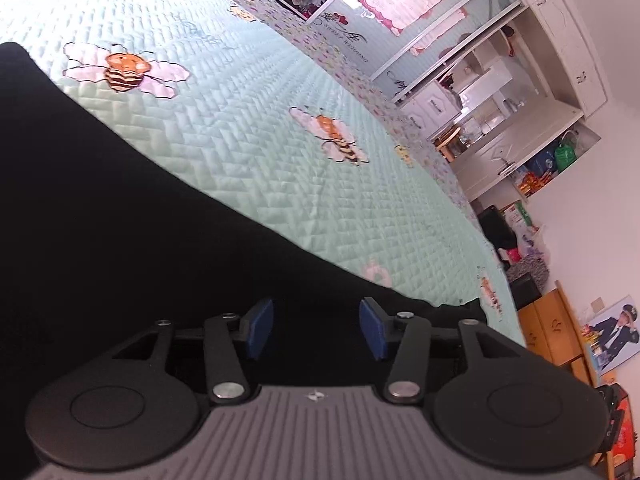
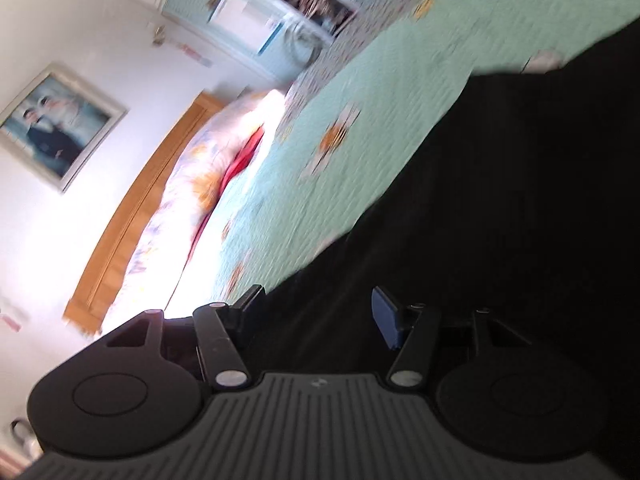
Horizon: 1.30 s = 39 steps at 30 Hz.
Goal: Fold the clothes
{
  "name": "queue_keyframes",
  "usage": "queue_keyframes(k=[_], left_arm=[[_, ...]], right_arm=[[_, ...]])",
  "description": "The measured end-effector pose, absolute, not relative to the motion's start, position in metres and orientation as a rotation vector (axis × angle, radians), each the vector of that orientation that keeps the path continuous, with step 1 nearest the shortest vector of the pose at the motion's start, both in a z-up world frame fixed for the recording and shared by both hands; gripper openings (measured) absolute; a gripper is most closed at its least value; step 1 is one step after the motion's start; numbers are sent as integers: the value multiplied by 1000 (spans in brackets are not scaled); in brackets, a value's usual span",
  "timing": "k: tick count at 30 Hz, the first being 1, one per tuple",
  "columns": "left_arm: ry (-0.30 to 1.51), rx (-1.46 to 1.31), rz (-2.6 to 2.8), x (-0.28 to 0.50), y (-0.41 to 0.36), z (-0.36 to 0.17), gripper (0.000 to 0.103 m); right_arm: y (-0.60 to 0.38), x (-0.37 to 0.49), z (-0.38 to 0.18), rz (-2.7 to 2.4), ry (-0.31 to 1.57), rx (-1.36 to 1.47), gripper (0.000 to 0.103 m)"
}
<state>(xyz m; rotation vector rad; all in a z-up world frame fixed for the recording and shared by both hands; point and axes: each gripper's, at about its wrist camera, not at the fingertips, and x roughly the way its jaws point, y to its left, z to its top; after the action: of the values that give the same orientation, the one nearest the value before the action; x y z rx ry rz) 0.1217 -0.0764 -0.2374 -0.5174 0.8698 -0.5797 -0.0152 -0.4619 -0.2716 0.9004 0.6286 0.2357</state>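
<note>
Left wrist view: left gripper (image 1: 316, 328) is hovering low over a black garment (image 1: 120, 220), jaws standing apart with nothing between the blue pads (image 1: 260, 328); only dark cloth is lying beneath and beyond them. Garment is filling the lower left of the frame, its edge running diagonally from upper left to lower right across the bed's quilted coverlet (image 1: 248, 128).

Right wrist view, blurred: right gripper (image 2: 316, 316) is likewise hanging with jaws apart and empty, no fabric pinched. Same black garment (image 2: 520, 220) is filling the right half of the frame, its edge slanting from upper right to lower centre.

Step, as judged: both jaws are free of the cloth, so this is looking like the gap between one fold and the next, or the approach to a fresh edge. How many folds are done cannot be told; the black surface is showing no visible crease or seam.

Next move is probably calling for each gripper to find a hem or corner along the slanted edge, come down onto it and pinch only the intended layers.

Materials: garment is matte, soft, limp, lying flat. Coverlet is pale mint, stitched in a herringbone quilt pattern, with appliquéd bees (image 1: 128, 68); likely grippy enough to hold the cloth while it is dragged. Wooden headboard (image 2: 132, 216) and floral pillows (image 2: 192, 196) are sitting at left of the right view.
</note>
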Motion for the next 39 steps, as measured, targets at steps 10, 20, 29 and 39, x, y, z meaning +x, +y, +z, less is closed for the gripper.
queue_keyframes(k=[10,20,29,39], left_arm=[[838,-578,-500,114,-24,-220,57],[886,-581,-433,94,6,-219,58],[930,-684,-486,51,17,-213,62],[1015,-670,-672,31,-28,-209,62]], right_arm=[[-438,-20,-263,242,656,896,63],[-426,-42,-266,216,708,928,64],[-369,-84,-234,300,713,415,71],[-348,-87,-232,337,692,282,71]])
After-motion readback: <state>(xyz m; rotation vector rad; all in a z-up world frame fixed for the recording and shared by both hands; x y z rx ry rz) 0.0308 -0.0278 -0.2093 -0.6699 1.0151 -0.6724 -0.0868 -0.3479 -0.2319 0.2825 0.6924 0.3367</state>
